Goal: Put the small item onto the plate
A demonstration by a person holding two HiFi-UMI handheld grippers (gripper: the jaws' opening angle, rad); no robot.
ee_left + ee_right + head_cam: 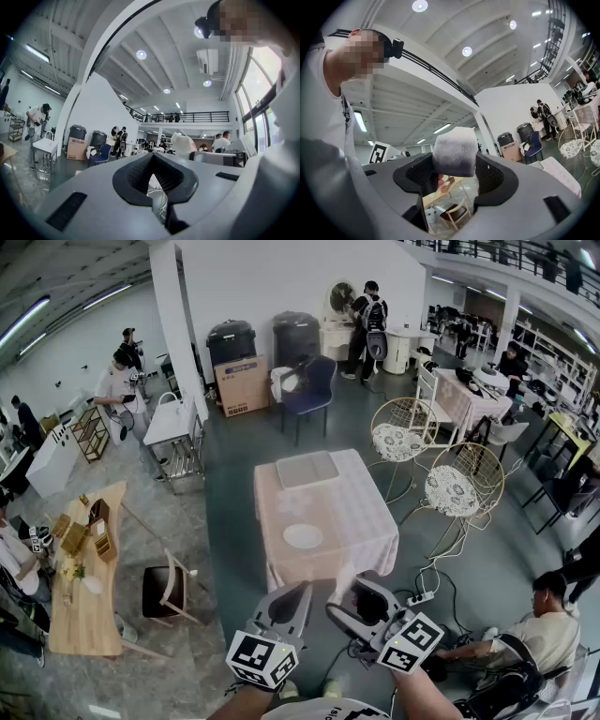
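One small item [454, 152], a white foam block, clamped in the right gripper [454, 174], left gripper [153, 174] pinched together with nothing between, white plate [303, 536] on the pink-clothed table [366, 512], well apart from the small item

Held level and close together: the left gripper [300, 594], fingers closed on nothing, and the right gripper [353, 591], fingers clamped on a small foam block [454, 151].

No word, number or brand is legible anywhere. The cardboard box [242, 383], upper centre, has print too small to read. The cubes on the left gripper [298, 594] and right gripper [352, 594] bear only square black-and-white markers.
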